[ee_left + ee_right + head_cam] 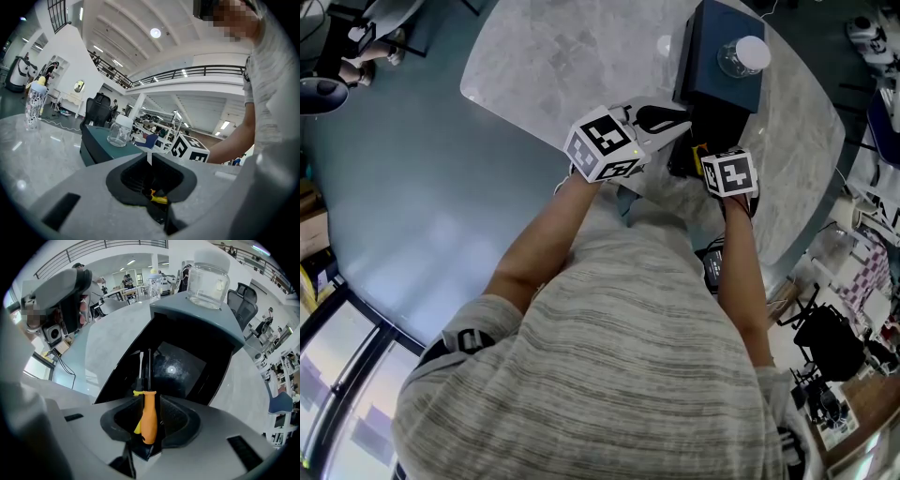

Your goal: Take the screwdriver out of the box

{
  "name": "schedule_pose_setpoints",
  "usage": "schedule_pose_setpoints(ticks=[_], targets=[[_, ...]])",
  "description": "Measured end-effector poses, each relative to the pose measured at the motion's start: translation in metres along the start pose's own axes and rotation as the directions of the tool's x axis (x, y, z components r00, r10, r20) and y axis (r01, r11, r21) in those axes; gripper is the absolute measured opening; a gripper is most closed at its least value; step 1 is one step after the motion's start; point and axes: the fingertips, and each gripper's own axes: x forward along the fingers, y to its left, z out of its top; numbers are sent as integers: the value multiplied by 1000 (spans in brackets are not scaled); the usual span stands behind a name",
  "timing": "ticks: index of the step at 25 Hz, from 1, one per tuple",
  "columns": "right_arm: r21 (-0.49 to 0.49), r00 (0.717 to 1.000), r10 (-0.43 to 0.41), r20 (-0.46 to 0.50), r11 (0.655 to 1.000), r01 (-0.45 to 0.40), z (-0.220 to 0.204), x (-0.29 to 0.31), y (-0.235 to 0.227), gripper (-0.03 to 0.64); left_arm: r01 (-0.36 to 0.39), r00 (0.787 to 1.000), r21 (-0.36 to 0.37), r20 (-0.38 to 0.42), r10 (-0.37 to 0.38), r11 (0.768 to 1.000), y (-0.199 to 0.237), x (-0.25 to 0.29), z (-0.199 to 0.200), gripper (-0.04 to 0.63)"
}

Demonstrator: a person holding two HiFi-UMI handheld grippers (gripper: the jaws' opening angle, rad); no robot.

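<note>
Orange-handled steel screwdriver (149, 420) sat clamped by its handle between the jaws of the right gripper (151, 401), which pointed steeply down. Its thin shaft reached into the black mouth of the open dark teal box (197, 315) on the grey marbled table (544, 56). So the tool was gripped but probably not yet clear of the box.

The left gripper (152, 183) was clenched on nothing and hung level near the box, so it was not steadying it. The main risk lay there. If the shaft caught the rim on the way out, the unheld box could shift or tip. The clear glass jar with a white lid (208, 280) standing on its top (an awkward perch) could then topple. The smooth, tapered handle might also slip through the pads if pulled at an angle.
</note>
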Motion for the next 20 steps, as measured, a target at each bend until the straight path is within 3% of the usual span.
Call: schedule_pose_setpoints(ticks=[7, 14, 20], targets=[[-21, 997, 61, -44, 998, -62, 1, 5, 5, 80, 5, 1000, 0, 0, -5, 1000, 0, 1, -2, 28], [7, 998, 15, -60, 1000, -15, 1, 4, 3, 72, 1, 1000, 0, 1, -1, 1000, -1, 1, -1, 28], [32, 995, 66, -79, 997, -64, 0, 8, 3, 72, 7, 1000, -2, 1, -7, 1000, -2, 4, -2, 28]])
